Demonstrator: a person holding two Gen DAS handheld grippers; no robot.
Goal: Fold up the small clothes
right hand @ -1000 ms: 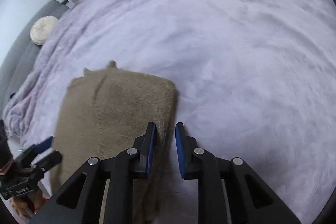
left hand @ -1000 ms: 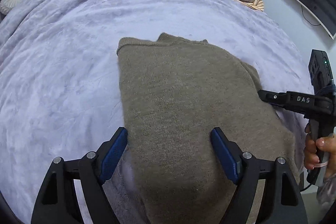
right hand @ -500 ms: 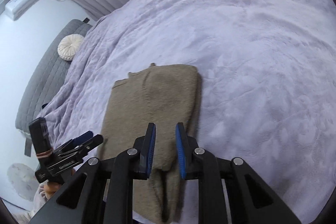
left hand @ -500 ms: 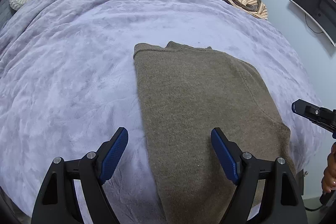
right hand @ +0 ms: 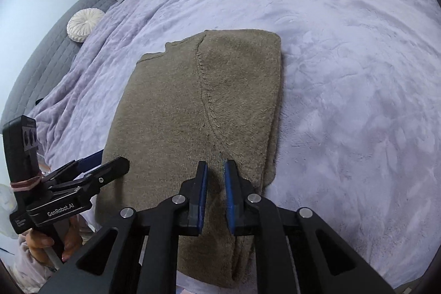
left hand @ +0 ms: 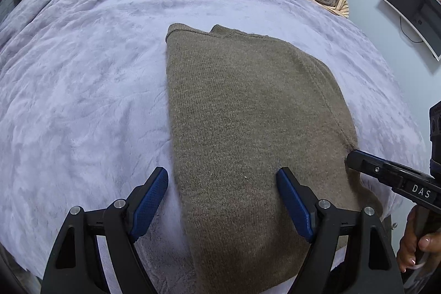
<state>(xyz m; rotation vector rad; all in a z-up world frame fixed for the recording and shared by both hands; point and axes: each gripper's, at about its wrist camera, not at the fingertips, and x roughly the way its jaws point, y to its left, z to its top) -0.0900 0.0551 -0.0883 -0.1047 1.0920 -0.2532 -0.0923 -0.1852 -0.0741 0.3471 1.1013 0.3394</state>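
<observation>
The left gripper [left hand: 222, 200] hung wide open, its 2 pads straddling the near left edge of the olive-brown sweater [left hand: 242, 128] without pressing it. The right gripper [right hand: 215, 192] was closing above the near right fold, apparently pinching nothing. The side folds looked done; the next move probably called for gripping the near hem and carrying it toward the far collar. Knit, soft, lying flat on the lavender blanket [left hand: 82, 73].
</observation>
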